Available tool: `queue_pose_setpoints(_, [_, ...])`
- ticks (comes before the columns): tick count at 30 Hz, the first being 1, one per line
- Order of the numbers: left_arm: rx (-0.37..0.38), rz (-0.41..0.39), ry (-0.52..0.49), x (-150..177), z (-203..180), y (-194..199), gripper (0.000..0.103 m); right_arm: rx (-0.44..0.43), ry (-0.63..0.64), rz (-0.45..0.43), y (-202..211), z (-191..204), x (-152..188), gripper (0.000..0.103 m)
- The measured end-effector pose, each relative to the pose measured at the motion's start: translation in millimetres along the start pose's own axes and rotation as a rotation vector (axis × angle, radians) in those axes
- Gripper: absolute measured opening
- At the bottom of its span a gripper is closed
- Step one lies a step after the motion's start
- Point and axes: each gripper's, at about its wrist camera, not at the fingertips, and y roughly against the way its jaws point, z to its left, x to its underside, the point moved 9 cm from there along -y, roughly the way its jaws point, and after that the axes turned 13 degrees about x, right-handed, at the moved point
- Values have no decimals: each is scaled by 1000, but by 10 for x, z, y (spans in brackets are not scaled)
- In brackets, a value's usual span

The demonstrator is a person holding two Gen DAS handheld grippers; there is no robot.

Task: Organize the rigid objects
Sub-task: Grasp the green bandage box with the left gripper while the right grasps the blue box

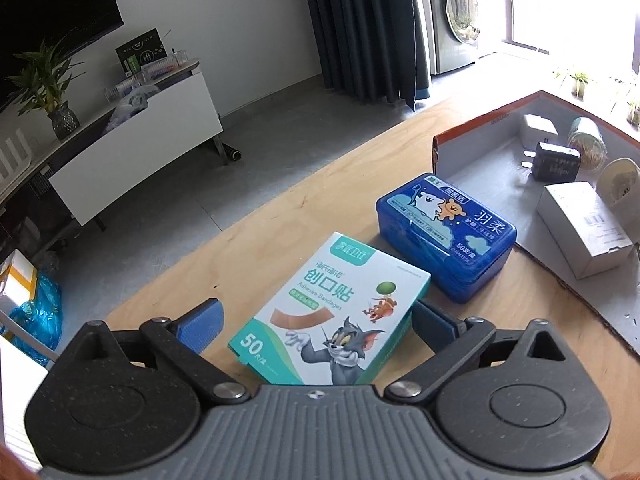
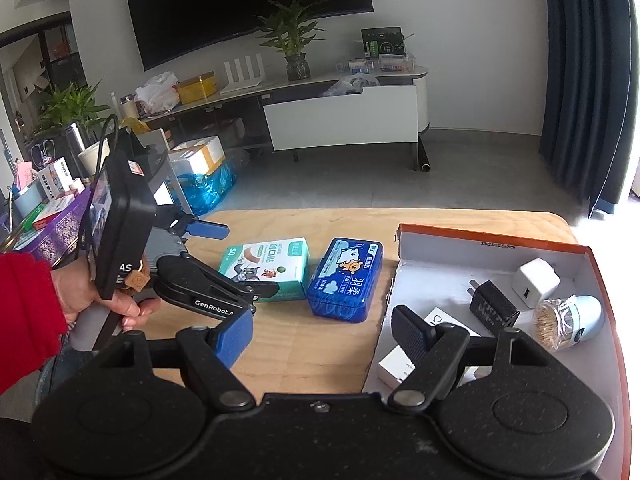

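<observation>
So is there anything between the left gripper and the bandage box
Nothing visible. The left gripper is open with the adhesive bandage box already between its blue pads, which don't press on it. The blue floss-pick case sits beyond, toward the orange-rimmed cardboard tray.

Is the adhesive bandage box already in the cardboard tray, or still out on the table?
Out. The bandage box lies flat on the wooden table, beside the blue plastic case, outside the tray.

Daylight pours in from the tall glass window [image 1: 568, 0] at the right, blown out to white glare; the pale wooden table [image 1: 320, 208] is evenly lit, with soft shadows. Both fisheye views bend strongly at the edges; the corners darken, and focus stays sharp.
</observation>
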Motion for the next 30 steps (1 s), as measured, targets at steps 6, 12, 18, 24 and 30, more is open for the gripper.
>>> queue_pose_setpoints(6, [-1,3,174,7,215,-93,103,0,-16,11,-82,-27,5,90])
queue_pose_setpoints(12, [-50,-27,294,54,310,-118,98,-6,-19,25,-149,2,0,90])
queue_pose_setpoints(18, [-114,-55,386,109,261,-78,72,-4,-40,58,-322,41,-64,91])
queue_pose_setpoints(24, [-184,-80,528,166,315,104,71,59,-40,102,-721,146,-233,91])
queue_pose_setpoints(30, [-244,-95,594,170,339,316,71,141,-47,174,-1270,208,-321,91])
